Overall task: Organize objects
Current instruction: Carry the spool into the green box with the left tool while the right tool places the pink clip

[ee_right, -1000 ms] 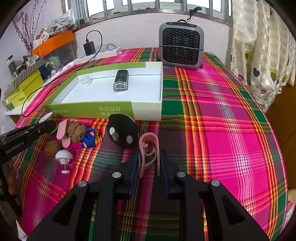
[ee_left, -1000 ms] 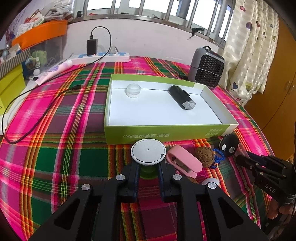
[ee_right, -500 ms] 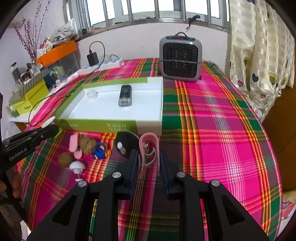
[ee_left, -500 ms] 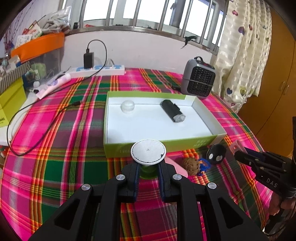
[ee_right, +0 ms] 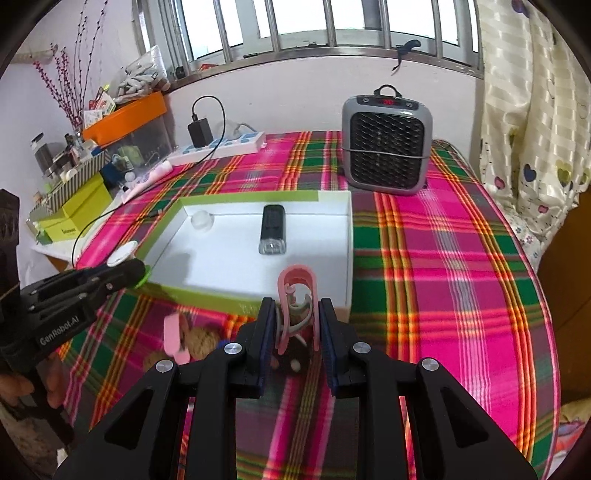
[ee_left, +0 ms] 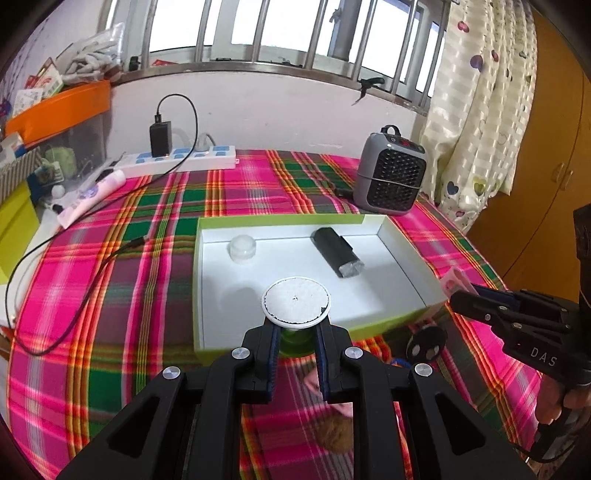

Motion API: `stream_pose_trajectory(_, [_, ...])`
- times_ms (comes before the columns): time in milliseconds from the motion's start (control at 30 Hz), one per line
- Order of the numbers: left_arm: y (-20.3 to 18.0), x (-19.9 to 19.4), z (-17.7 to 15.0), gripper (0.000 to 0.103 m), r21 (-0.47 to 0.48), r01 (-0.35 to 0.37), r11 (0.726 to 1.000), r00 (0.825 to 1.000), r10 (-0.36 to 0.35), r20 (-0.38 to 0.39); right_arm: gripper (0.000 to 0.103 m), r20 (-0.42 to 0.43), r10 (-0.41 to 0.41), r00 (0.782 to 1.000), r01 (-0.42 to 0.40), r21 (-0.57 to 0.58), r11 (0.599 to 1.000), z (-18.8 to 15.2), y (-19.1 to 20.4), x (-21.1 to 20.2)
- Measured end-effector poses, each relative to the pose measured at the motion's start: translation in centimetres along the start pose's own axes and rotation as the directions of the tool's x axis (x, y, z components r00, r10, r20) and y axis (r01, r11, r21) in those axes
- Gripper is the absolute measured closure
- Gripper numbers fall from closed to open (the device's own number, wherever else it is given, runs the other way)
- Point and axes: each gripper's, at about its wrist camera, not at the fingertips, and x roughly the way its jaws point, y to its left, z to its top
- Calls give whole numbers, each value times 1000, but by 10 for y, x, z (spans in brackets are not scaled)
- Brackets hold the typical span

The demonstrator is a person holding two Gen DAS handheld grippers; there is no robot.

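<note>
Left wrist view: the left gripper (ee_left: 295, 345) is clamped on a white-topped disc (ee_left: 296, 302) — lifted since a second ago and now over the box's (ee_left: 402, 258) near edge. The right gripper (ee_right: 297, 332), also risen, pinches a pink clip (ee_right: 297, 295) just short of the box — both seem bound inside.

Daylight is admitted through the barred window (ee_left: 280, 33) at 12 o'clock, where the panes are blown out. Soft shadows are cast inside the white tray (ee_left: 369, 295). Strong fisheye bending and dark vignetting are noted at all edges. Small items near 6 o'clock are motion-blurred.
</note>
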Motion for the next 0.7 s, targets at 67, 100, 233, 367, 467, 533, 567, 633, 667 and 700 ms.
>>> stream_pose_trajectory(67, [1, 6, 6, 88, 0, 3, 1000, 1000, -3, -6, 79, -6, 4, 1000, -4, 0, 1000, 8, -1, 6])
stream_pose_trajectory(100, [0, 9, 9, 88, 6, 3, 1000, 1000, -3, -6, 79, -9, 7, 1000, -7, -1, 1000, 10, -1, 8])
stream_pose_trajectory(233, [-1, 20, 20, 88, 20, 5, 1000, 1000, -5, -9, 79, -23, 17, 1000, -17, 3, 1000, 25, -5, 21])
stream_pose_trajectory(367, [-1, 35, 31, 88, 22, 14, 1000, 1000, -14, -19, 79, -56, 30, 998, -30, 4, 1000, 39, -8, 39])
stream_pose_trajectory(467, [-3, 47, 40, 88, 36, 15, 999, 1000, -14, -27, 79, -75, 20, 997, -20, 0, 1000, 49, -9, 54])
stream_pose_trajectory(533, [-4, 55, 46, 88, 49, 12, 999, 999, -11, -33, 79, -84, 20, 996, -20, -4, 1000, 54, -9, 63])
stream_pose_trajectory(567, [-4, 59, 48, 88, 52, 10, 999, 999, -8, -36, 79, -90, 21, 996, -21, -3, 1000, 56, -10, 67])
stream_pose_trajectory(633, [-5, 66, 52, 88, 62, 12, 998, 999, -9, -44, 79, -100, 21, 995, -21, -4, 1000, 61, -11, 76])
stream_pose_trajectory(667, [-5, 70, 53, 88, 64, 11, 998, 999, -8, -46, 79, -105, 19, 994, -20, -1, 1000, 63, -12, 80])
stream_pose_trajectory(700, [-5, 75, 54, 88, 67, 11, 998, 999, -8, -53, 79, -110, 19, 994, -19, 2, 1000, 64, -13, 84])
